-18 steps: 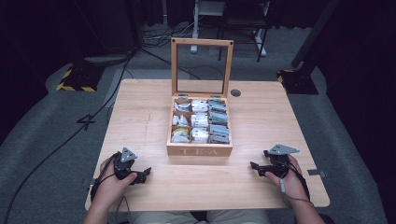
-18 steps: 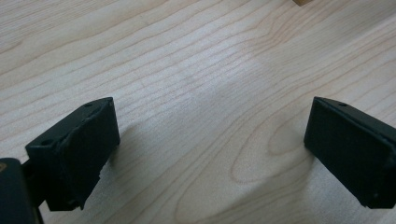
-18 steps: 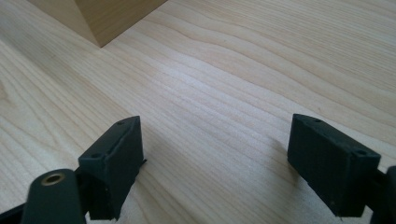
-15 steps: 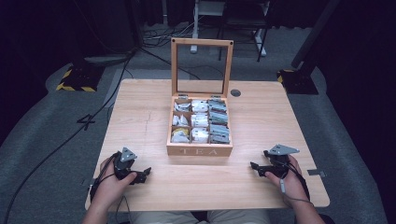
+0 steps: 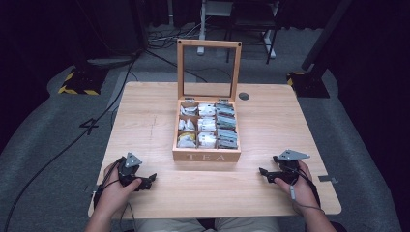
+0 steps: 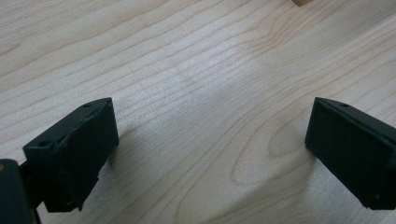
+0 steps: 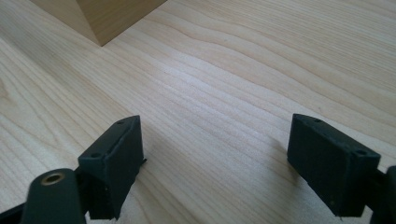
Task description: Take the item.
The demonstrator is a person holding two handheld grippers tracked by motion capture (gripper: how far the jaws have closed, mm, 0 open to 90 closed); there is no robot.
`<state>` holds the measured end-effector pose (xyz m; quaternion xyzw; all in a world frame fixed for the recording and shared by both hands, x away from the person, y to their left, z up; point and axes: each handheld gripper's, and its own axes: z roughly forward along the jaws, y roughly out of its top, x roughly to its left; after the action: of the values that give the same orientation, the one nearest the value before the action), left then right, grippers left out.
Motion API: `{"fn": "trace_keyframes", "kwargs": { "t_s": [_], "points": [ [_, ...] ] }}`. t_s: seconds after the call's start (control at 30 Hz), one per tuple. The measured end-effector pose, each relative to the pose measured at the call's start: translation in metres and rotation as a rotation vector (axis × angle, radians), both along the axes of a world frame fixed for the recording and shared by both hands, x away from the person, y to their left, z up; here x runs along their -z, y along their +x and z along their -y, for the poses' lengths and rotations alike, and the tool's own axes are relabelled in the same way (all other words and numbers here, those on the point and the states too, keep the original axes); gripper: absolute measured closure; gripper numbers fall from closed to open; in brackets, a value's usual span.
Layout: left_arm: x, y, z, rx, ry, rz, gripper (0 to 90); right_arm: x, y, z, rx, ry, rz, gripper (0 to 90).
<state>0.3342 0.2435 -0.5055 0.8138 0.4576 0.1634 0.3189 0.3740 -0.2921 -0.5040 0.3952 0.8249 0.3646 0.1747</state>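
A wooden tea box [image 5: 207,155] marked TEA stands in the middle of the table [image 5: 145,116], its glass-paned lid [image 5: 209,70] raised upright. Several compartments hold tea bags [image 5: 207,125]. My left gripper [image 5: 150,180] rests on the table near the front left, held by a hand, and points right toward the box. In the left gripper view its jaws stand wide apart over bare wood [image 6: 210,130]. My right gripper [image 5: 263,173] rests at the front right and points left. Its jaws are also wide apart with nothing between them [image 7: 215,149]. A corner of the box [image 7: 100,18] shows ahead.
A round cable hole [image 5: 244,96] sits in the table behind the box on the right. Cables trail over the grey floor [image 5: 72,140] to the left. Black stands with yellow-striped feet [image 5: 77,84] are at the back corners.
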Motion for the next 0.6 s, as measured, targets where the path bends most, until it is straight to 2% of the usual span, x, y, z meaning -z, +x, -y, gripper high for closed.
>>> {"fn": "trace_keyframes", "kwargs": {
  "t_s": [0.23, 0.47, 0.6],
  "points": [
    [0.0000, 0.0000, 0.0000, 0.000, 0.001, 0.001, 3.2, -0.0001, -0.0002, 0.0000, 0.000, -0.002, 0.001, 19.0],
    [0.0000, 0.0001, 0.0000, 0.000, 0.000, 0.001, 3.1, -0.0009, -0.0008, 0.0019, 0.017, 0.009, 0.010, 30.7],
    [0.0000, 0.0002, -0.0001, 0.001, 0.001, 0.001, 3.0, -0.0050, -0.0013, 0.0041, 0.034, -0.009, -0.005, 35.5]
  ]
}}
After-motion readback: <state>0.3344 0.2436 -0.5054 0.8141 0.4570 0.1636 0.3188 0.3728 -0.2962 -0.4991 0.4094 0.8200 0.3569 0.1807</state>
